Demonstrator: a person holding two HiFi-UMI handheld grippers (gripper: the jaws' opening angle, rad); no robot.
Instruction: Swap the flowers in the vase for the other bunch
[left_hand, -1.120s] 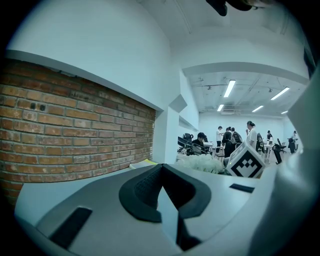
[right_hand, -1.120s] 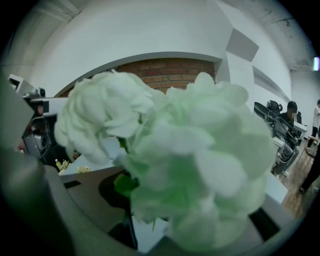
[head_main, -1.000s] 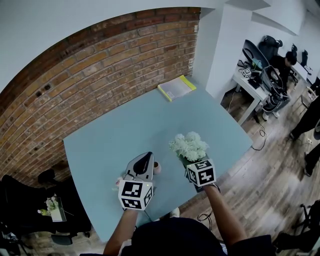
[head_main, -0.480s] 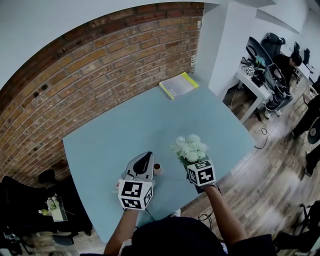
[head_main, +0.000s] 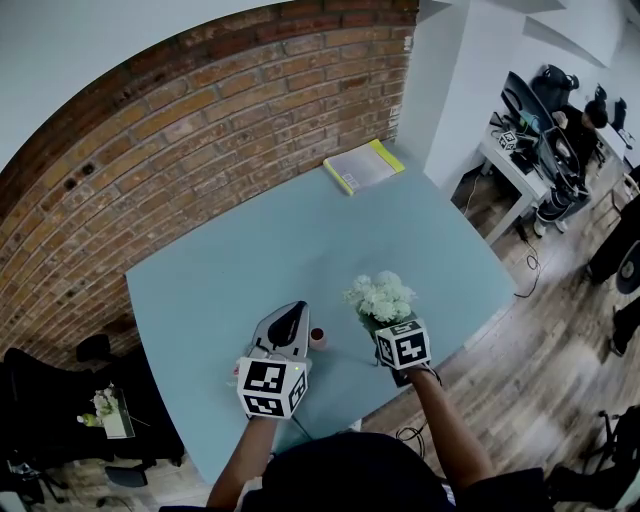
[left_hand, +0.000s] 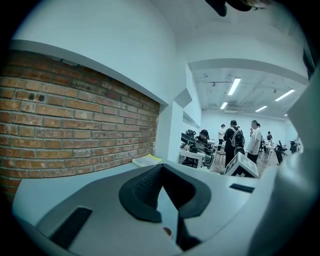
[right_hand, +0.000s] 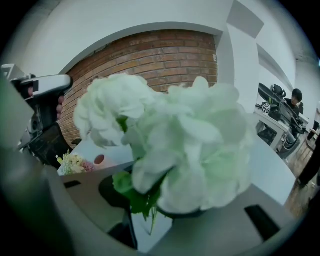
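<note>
My right gripper (head_main: 379, 318) is shut on the green stems of a bunch of white flowers (head_main: 380, 296), held above the near right part of the light blue table (head_main: 260, 250). In the right gripper view the blooms (right_hand: 175, 145) fill the frame, with the stems between the jaws (right_hand: 149, 212). A small pink vase (head_main: 317, 337) stands on the table between both grippers, open top showing (right_hand: 99, 159). My left gripper (head_main: 296, 308) points past the vase with its jaws together and nothing in them (left_hand: 160, 172). A cream and pink bunch (right_hand: 74, 163) lies low beside the left gripper.
A yellow-edged book (head_main: 362, 167) lies at the table's far corner by the brick wall (head_main: 200, 130). A dark chair (head_main: 60, 400) with a small pack of flowers (head_main: 105, 412) stands left of the table. Desks and people (head_main: 550, 120) are off to the right.
My right gripper has sunk a little with the white flowers in it. The left gripper and the vase stay about where they were.
</note>
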